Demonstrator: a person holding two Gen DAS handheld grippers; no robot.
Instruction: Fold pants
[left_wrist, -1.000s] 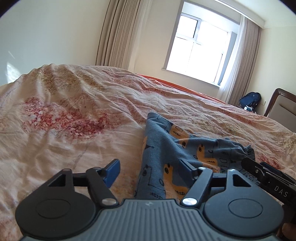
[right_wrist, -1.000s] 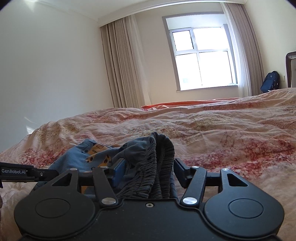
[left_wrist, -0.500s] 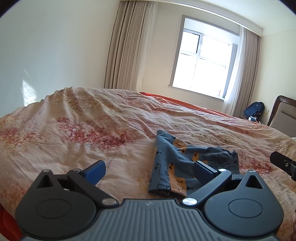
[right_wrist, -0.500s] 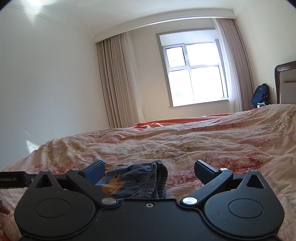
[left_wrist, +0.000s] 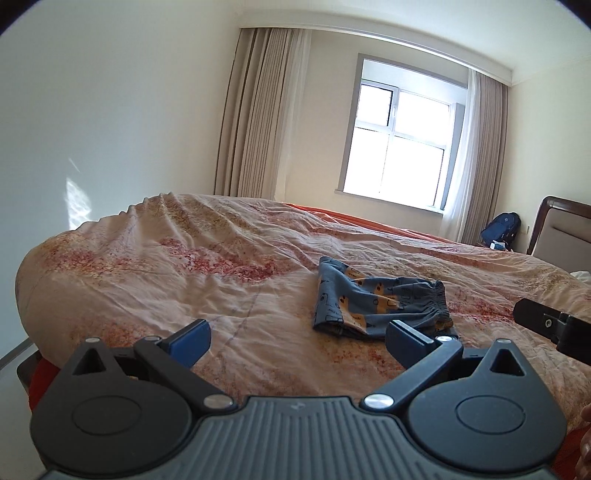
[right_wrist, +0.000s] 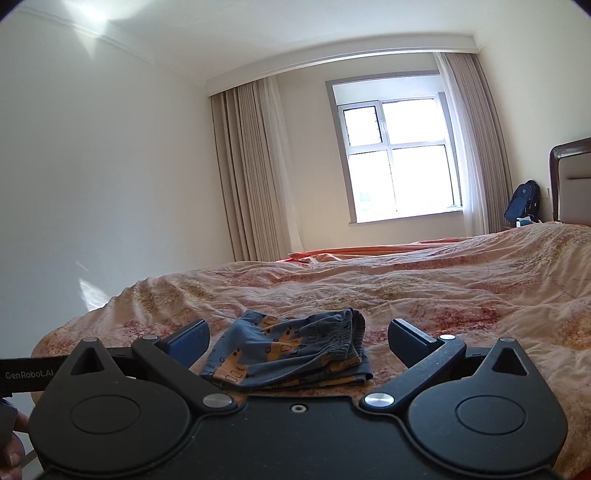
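Small blue pants (left_wrist: 373, 302) with orange cartoon prints lie folded in a compact bundle on the floral bedspread (left_wrist: 184, 280), elastic waistband to the right. They also show in the right wrist view (right_wrist: 291, 356). My left gripper (left_wrist: 299, 338) is open and empty, held back from the pants, which lie ahead and to its right. My right gripper (right_wrist: 299, 338) is open and empty, just short of the pants. The right gripper's body shows at the right edge of the left wrist view (left_wrist: 554, 326).
The bed's near left edge (left_wrist: 33, 332) drops to the floor. A wooden headboard (left_wrist: 561, 229) stands at the right. A dark backpack (left_wrist: 500, 227) sits by the curtained window (left_wrist: 399, 144). An orange sheet (right_wrist: 369, 253) shows at the bed's far side.
Both grippers opened, let go of the pants and pulled back and up. The pants now lie folded on the bed, farther away in both views.
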